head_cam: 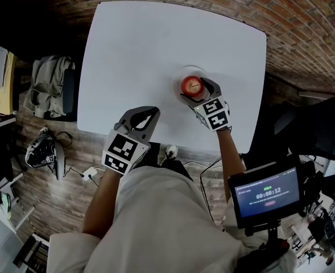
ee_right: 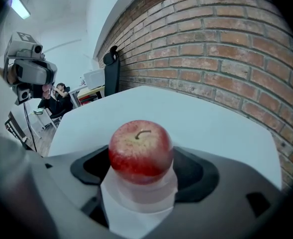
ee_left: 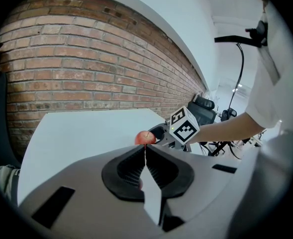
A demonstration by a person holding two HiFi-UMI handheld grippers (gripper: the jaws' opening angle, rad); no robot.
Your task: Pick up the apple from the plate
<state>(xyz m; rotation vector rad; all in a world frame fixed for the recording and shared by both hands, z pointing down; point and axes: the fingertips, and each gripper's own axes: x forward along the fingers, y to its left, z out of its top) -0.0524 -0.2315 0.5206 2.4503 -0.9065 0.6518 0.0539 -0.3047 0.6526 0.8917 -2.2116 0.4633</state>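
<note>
Left gripper view shows my left gripper (ee_left: 145, 156) with its jaws pressed together on nothing, poised over the near edge of the white table (ee_left: 76, 133). Ahead and to the right of it, my right gripper (head_cam: 199, 90) stands spread wide, with the red apple (ee_right: 140, 151) between its fingers, seated on the plate (head_cam: 181, 71). Pads look just clear of the skin, though I can't be sure.
</note>
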